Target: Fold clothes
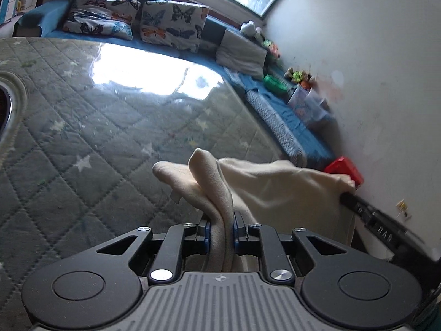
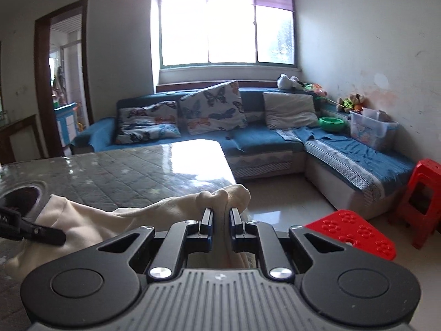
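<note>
A cream garment (image 1: 264,187) hangs stretched between my two grippers above the table. My left gripper (image 1: 222,220) is shut on a bunched fold of it, with cloth sticking out past the fingertips. My right gripper (image 2: 220,215) is shut on another bunched edge of the garment (image 2: 115,220). The right gripper also shows at the right of the left wrist view (image 1: 348,200), and the left gripper shows at the left of the right wrist view (image 2: 62,238), each gripping the cloth's far end.
The table (image 1: 110,127) has a grey quilted star-pattern cover under a glossy sheet, with a round metal-rimmed opening (image 2: 24,198) at its left. A blue sofa (image 2: 261,140) with butterfly cushions stands behind it. Red plastic stools (image 2: 421,190) stand by the right wall.
</note>
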`<action>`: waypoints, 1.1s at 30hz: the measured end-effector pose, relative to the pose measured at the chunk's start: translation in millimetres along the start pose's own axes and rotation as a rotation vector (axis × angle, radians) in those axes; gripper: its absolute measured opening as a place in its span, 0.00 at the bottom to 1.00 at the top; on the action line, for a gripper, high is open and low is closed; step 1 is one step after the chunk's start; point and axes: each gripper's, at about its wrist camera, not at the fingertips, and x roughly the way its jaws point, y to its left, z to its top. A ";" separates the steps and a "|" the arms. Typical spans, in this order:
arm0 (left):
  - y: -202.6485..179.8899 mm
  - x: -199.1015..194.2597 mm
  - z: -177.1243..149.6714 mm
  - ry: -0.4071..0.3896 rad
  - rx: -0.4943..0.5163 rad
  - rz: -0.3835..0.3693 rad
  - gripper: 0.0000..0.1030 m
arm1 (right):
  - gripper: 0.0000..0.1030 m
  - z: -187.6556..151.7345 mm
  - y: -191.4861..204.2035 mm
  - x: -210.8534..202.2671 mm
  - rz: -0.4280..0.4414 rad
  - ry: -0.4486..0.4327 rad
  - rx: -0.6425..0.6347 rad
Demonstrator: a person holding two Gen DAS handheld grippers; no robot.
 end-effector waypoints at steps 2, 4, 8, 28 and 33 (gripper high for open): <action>-0.4 8.4 -4.6 0.012 0.013 0.026 0.16 | 0.10 -8.1 -3.4 10.7 -0.008 0.030 0.018; 1.3 12.7 -8.4 0.018 0.030 0.052 0.20 | 0.11 -16.6 -7.4 21.5 -0.019 0.061 0.035; 7.1 10.3 -11.5 0.008 0.056 0.089 0.28 | 0.15 -26.4 -11.1 35.8 -0.063 0.112 0.037; 23.8 6.9 -7.2 -0.016 0.074 0.189 0.48 | 0.45 -25.6 35.1 91.3 0.016 0.176 -0.031; 24.6 5.6 -6.1 -0.023 0.080 0.205 0.52 | 0.51 -21.3 41.2 87.7 0.028 0.165 -0.033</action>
